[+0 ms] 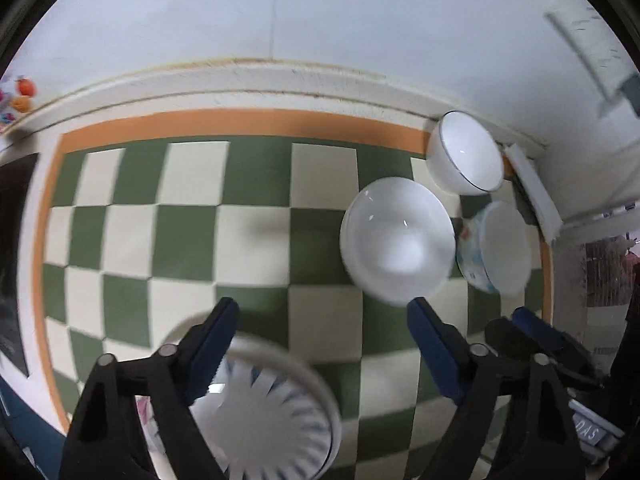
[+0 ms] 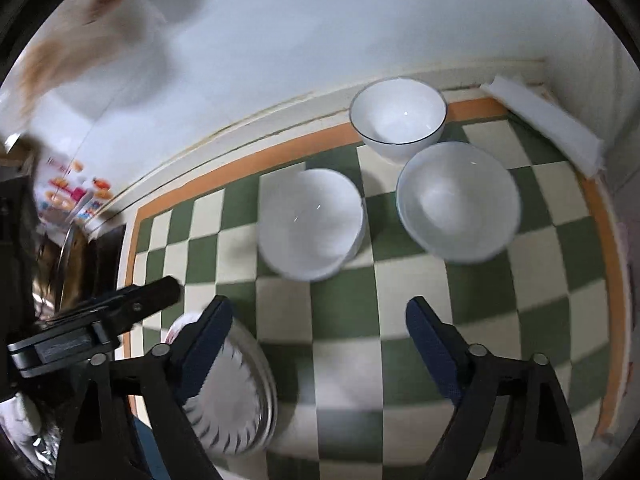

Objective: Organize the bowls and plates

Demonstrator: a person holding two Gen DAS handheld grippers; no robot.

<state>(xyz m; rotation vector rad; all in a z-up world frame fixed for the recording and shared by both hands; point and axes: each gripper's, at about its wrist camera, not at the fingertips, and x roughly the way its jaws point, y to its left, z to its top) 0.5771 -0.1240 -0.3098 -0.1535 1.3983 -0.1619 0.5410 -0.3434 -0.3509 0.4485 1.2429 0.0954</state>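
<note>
The table (image 2: 472,364), under a green-and-cream checked cloth, abuts a white wall. The ribbed plate (image 2: 236,404) lies at the near left, directly below the left gripper (image 1: 322,314), the nearer one; the bowls (image 2: 458,200) sit far right. Both the left and the right gripper (image 2: 320,314) have wide, empty fingers (image 2: 212,332).
</note>
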